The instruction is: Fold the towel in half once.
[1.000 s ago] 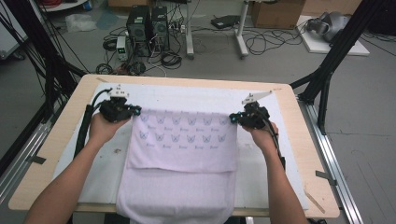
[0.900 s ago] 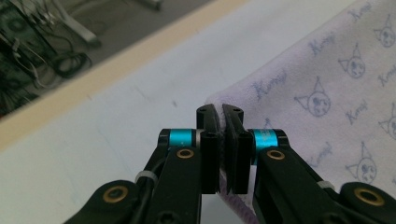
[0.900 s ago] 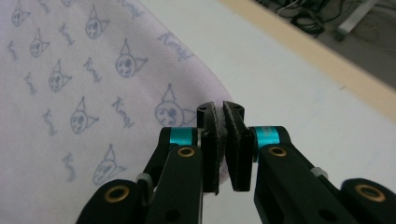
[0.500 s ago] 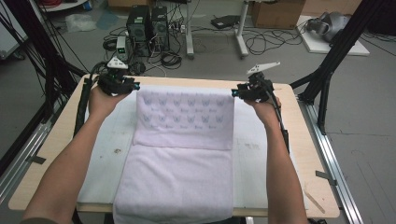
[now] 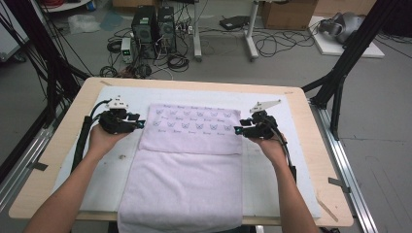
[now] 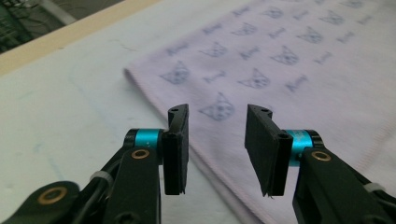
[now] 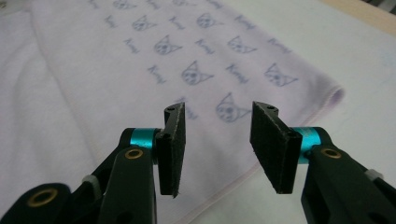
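Note:
A pale lilac towel (image 5: pixel 182 194) lies folded on the white mat, its near end hanging over the table's front edge. The cat-printed flap (image 5: pixel 192 128) lies flat on the far half. My left gripper (image 5: pixel 138 124) sits just off the flap's left edge, my right gripper (image 5: pixel 238 130) just off its right edge. Both have just been opening and both stand open, with nothing between the pads. In the left gripper view the left gripper (image 6: pixel 217 114) hovers over the towel's edge (image 6: pixel 289 60). In the right gripper view the right gripper (image 7: pixel 218 112) stands above the printed cloth (image 7: pixel 93 84).
The white mat (image 5: pixel 277 170) covers most of the wooden table (image 5: pixel 320 160). Black frame poles (image 5: pixel 340 73) stand at both sides. Computers (image 5: pixel 155 24) and cables lie on the floor beyond the far edge.
Both grippers carried the towel's edge toward the far side, then let go and drew back toward me. The printed flap now lies flat and the jaws stand apart.

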Available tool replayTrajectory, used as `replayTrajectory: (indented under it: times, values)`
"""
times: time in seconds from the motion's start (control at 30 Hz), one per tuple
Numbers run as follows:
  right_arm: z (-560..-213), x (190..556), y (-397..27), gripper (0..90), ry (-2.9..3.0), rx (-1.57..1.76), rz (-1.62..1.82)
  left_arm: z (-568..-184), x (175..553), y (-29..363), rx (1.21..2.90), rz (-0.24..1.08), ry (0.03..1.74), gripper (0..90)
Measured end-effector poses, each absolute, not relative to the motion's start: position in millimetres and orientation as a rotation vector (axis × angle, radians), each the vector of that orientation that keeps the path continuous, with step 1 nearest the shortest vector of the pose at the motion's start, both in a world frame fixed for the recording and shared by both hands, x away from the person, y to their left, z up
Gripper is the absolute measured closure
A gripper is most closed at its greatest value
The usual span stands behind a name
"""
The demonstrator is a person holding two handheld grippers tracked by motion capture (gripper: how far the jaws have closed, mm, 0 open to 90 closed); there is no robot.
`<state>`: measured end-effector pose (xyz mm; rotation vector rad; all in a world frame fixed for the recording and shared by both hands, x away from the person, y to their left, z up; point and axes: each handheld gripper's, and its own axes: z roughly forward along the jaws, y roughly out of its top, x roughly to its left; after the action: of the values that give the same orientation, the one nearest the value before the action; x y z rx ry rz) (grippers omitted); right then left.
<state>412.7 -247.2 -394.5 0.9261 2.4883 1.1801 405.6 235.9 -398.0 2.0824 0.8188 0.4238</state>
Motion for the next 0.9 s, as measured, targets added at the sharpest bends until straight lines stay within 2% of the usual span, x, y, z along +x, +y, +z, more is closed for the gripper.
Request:
replayTrajectory:
  times: [0.33,0.73,0.8,0.9]
  values:
    - [-417.0,386.3,-252.7,58.0,2.514,0.897,1.255,-420.8,380.6,236.7,2.085,0.335,0.717,64.3]
    - [-445.5,375.1,-245.2,60.6,2.570,0.885,1.212,-441.6,381.7,225.6,2.179,0.263,0.690,68.7]
    - [-448.3,374.1,-245.8,65.4,2.546,0.887,1.231,-443.7,381.6,224.4,2.180,0.276,0.695,72.5]
    - [-447.9,374.2,-246.5,77.2,2.539,0.891,1.216,-443.1,381.5,224.3,2.184,0.288,0.694,81.8]
